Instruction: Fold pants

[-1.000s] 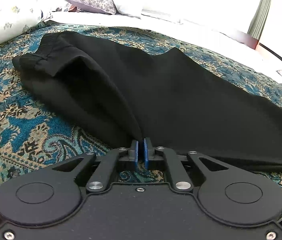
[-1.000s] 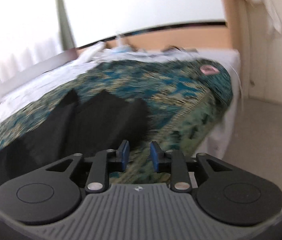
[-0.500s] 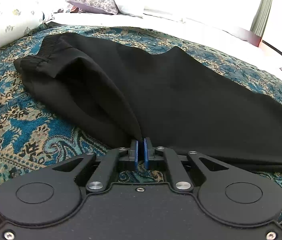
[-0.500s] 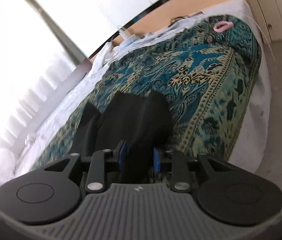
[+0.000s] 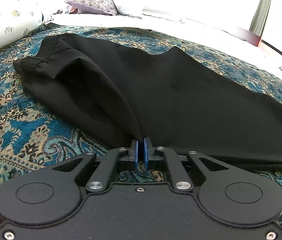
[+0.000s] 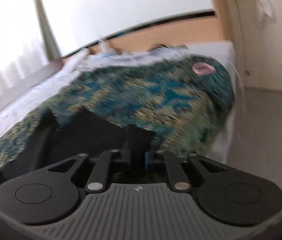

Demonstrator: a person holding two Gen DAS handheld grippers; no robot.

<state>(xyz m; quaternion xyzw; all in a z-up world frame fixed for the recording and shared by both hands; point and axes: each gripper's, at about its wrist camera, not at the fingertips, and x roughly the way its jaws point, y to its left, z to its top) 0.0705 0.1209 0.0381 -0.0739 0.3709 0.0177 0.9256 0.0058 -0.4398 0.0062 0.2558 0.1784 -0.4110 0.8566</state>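
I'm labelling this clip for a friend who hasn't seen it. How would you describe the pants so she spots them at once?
Start with the bed, covered by a teal and gold patterned bedspread. Spread across it lie the pants, elastic waistband towards the flowered pillow. They are the only plain black thing on that busy pattern, and the left tool pinches their near edge.

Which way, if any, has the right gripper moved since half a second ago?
Yes. The right gripper has closed onto the black pants, and its view has tilted: the pink object on the patterned bedspread now sits lower and nearer centre.
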